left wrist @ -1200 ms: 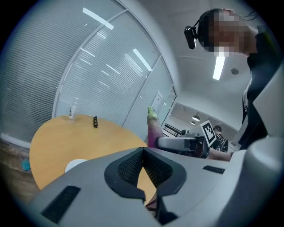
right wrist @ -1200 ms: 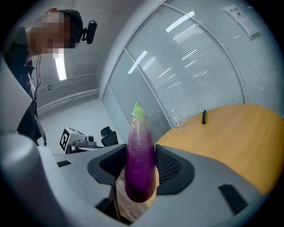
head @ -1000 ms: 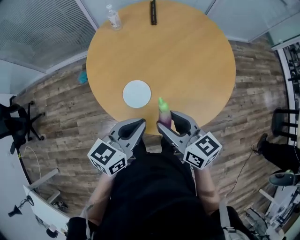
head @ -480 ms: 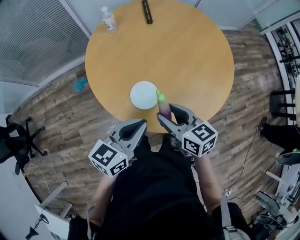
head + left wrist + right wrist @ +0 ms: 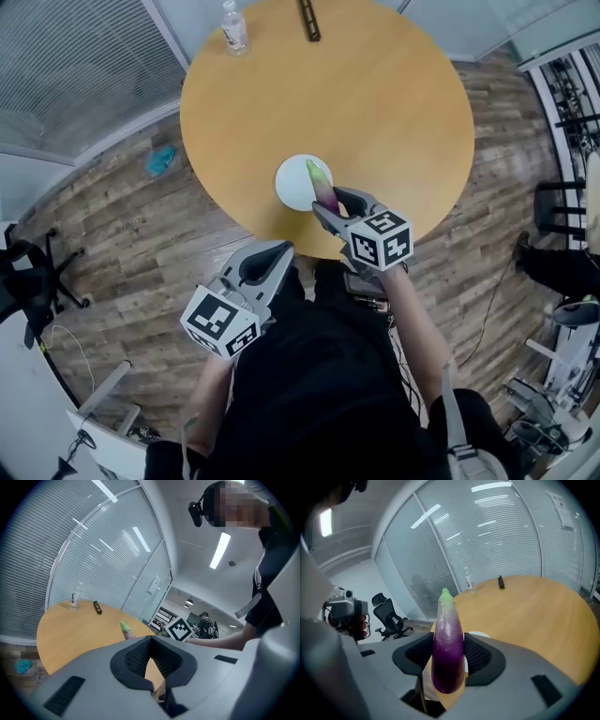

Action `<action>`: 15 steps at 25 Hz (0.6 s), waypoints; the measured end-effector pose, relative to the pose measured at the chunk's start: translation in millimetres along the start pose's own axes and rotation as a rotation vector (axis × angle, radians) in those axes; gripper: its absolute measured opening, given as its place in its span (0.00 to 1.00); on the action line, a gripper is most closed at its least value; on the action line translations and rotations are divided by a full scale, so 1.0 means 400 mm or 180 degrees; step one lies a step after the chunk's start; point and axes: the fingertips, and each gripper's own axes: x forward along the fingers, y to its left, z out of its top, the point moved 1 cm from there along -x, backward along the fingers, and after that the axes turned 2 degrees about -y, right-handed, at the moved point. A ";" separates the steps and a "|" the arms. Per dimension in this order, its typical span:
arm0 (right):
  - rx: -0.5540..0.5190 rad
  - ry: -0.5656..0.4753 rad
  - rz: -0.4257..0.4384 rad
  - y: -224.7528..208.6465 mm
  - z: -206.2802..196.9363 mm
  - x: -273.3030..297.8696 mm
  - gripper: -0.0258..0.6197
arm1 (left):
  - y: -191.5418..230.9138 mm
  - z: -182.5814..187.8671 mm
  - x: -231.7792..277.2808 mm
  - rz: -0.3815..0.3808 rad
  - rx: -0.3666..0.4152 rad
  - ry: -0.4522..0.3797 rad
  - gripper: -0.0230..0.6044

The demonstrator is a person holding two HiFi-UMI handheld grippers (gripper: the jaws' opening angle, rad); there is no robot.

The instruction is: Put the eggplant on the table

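Wood-plank floor (image 5: 122,234) and glass walls with blinds surround a round wooden table (image 5: 375,103). At its far edge stand a small bottle (image 5: 234,28) and a black bar (image 5: 308,21). A white plate (image 5: 292,187) sits near the person's side of the table.

Over the last 1 second the right claw (image 5: 335,202) has travelled forward. It was at the table's near rim, well short of the plate. Now it is over the table just beside the plate's right edge. The eggplant (image 5: 321,185) has gone with it, and its green tip now shows over the plate in the head view. The right gripper view shows the 2 jaws clenched on the purple lower body, with the pale green end sticking out beyond them. It looks held in the air and not yet resting on anything.

The left claw (image 5: 279,248) has kept back by the person's body, off the table's edge. Its jaws are drawn together with nothing between them.

My reading is that the carry is nearly over. What remains is to lower the eggplant onto bare wood and let go. Because it hangs partly above the plate, a small shift to the right may be needed to land it on the table itself.
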 end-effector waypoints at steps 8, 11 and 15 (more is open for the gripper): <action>-0.0133 0.0338 -0.0083 -0.045 -0.053 0.139 0.36 | 0.019 -0.022 -0.042 0.0092 -0.0070 -0.0028 0.05; -0.0191 0.0512 -0.0135 -0.067 -0.087 0.179 0.36 | 0.026 -0.035 -0.057 0.0140 -0.0105 -0.0024 0.05; -0.0066 0.0710 -0.0216 -0.103 -0.128 0.219 0.36 | 0.033 -0.033 -0.073 0.0216 -0.0155 -0.0021 0.05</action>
